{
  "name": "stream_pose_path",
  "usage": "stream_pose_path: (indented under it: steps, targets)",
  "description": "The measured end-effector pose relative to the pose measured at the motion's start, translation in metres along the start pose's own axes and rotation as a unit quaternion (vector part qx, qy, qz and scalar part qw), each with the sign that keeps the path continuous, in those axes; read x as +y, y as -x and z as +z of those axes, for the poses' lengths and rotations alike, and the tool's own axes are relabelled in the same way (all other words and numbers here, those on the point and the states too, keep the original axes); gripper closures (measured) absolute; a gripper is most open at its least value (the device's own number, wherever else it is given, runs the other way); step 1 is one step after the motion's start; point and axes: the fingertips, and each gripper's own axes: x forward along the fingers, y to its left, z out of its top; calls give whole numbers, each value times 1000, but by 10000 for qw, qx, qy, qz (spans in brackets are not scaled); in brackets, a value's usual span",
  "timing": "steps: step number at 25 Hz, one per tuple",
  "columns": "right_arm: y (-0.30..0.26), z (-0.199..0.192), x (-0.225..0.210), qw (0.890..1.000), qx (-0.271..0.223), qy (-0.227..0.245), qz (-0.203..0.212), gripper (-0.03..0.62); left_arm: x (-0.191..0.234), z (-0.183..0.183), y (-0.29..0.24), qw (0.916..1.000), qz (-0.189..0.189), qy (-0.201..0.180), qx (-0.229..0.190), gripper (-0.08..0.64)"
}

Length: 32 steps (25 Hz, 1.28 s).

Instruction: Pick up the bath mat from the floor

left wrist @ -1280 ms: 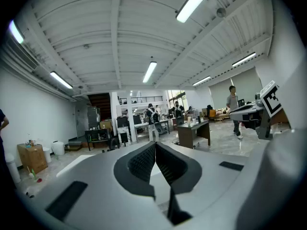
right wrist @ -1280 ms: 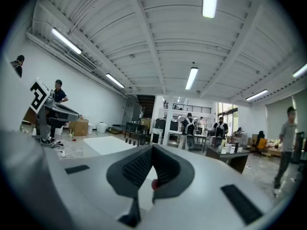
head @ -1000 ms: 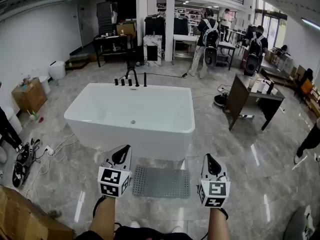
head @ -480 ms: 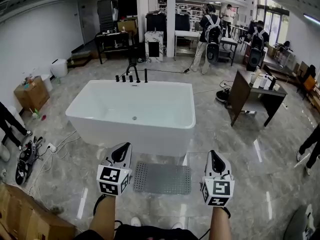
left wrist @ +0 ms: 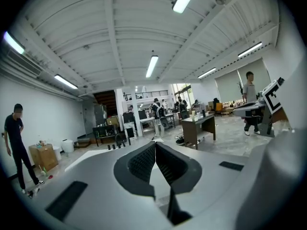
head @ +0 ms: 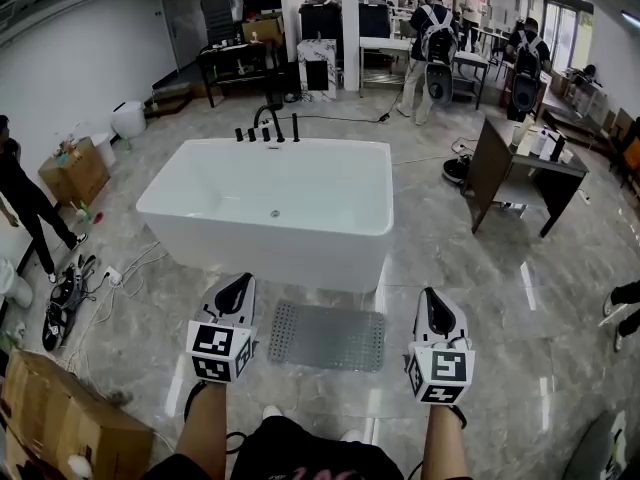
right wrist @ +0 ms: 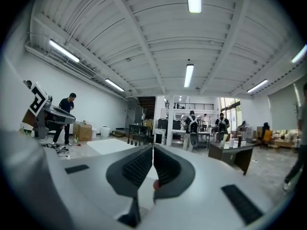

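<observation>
So the bath mat (head: pixel 327 336) is that grey rectangle lying flat on the shiny marble floor (head: pixel 500 298), right up against the front wall of the bathtub (head: pixel 270 263), roughly centred on it and a bit toward the tub's right end. It's covered in little dots or holes, so my guess is rubbery or soft plastic: light, floppy, nothing fragile. It may cling to that glossy tile if there are suckers underneath, though I can't see the underside. It sits dead flat, so there's no raised lip to get under. I'd peel up a corner or a short edge on the side away from the tub, then pinch both ends so it doesn't sag and fold in the middle. The person stands just back from the mat, on the side away from the tub, with the left gripper (head: pixel 238 286) over the mat's left edge and the right gripper (head: pixel 432 300) off past its right edge. Both point roughly level toward the tub rather than down at the mat. Both sets of tongs are pinched together with nothing in them, so they'll need to open and drop low first.
</observation>
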Motion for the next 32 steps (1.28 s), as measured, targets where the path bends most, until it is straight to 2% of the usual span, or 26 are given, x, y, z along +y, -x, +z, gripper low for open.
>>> stream_pose_path:
  steps: [5, 11, 19, 23, 27, 32]
  targets:
    - [-23, -5, 5, 10000, 49, 12, 78, 569, 12, -10, -16, 9999, 52, -1, 94, 549]
    - [-81, -10, 18, 9997, 187, 126, 39, 569, 49, -26, -70, 9999, -55, 100, 128, 550]
    - [-171, -2, 60, 9990, 308, 187, -273, 569, 125, -50, -149, 9988, -400, 202, 201, 549]
    - [-196, -6, 73, 9981, 434, 153, -408, 569, 146, -63, -175, 9976, -593, 216, 298, 549]
    - [-213, -17, 64, 9967, 623, 105, -512, 569, 147, -73, -194, 9959, -744, 175, 478, 549]
    - [-234, -17, 34, 9968, 616, 112, -488, 569, 149, -61, -214, 9972, -504, 360, 413, 549]
